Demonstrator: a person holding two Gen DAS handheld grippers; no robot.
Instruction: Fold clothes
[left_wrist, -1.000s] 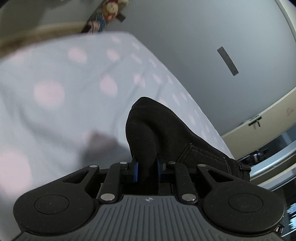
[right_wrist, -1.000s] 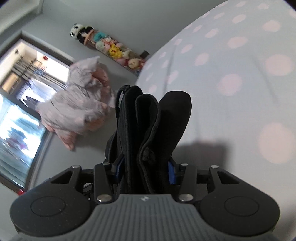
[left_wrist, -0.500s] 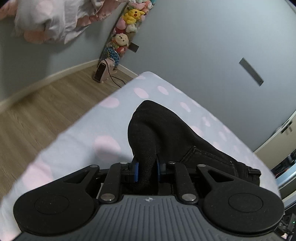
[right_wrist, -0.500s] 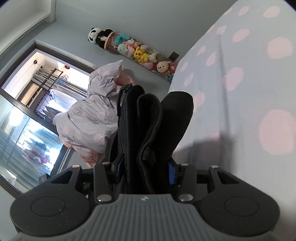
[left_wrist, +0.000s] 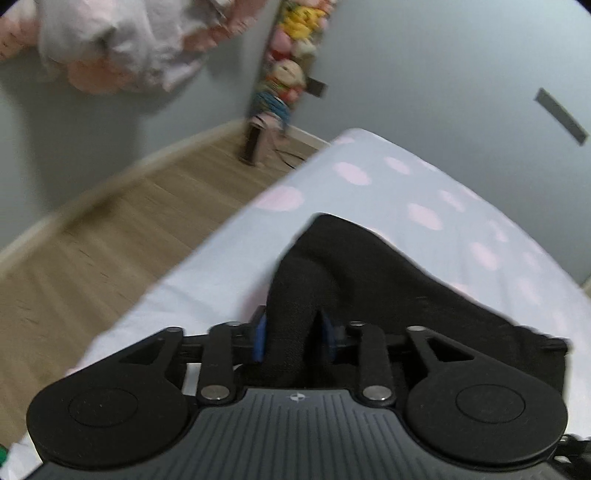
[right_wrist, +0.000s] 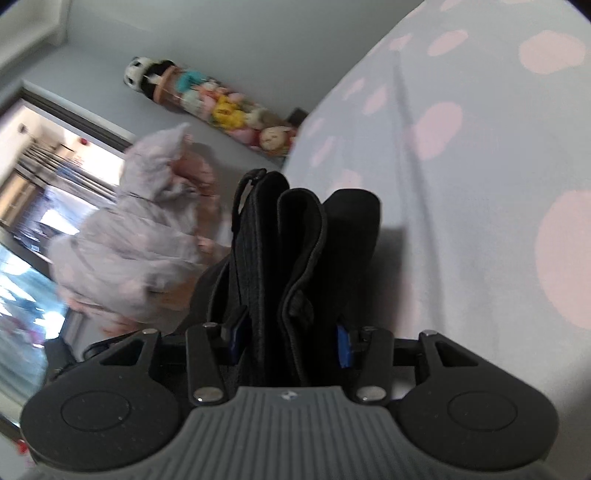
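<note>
Black trousers (left_wrist: 373, 273) (apparently one pair) pinched by two grippers, left gripper (left_wrist: 294, 338) and right gripper (right_wrist: 288, 334).

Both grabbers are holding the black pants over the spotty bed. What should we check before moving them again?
1. Left gripper shut on the black pants: ok.
2. Right gripper shut on the pants, several layers bunched between its fingers: ok.
3. Pants over the spotted bed sheet, not over the wood floor: ok, though the bed edge is close on the left.
4. Layers lined up evenly: cannot tell, only the bunched ends show.
5. Pants clear of the crumpled bedding in the background: ok.
6. Sharp view: not ok, the pictures are blurred.
</note>
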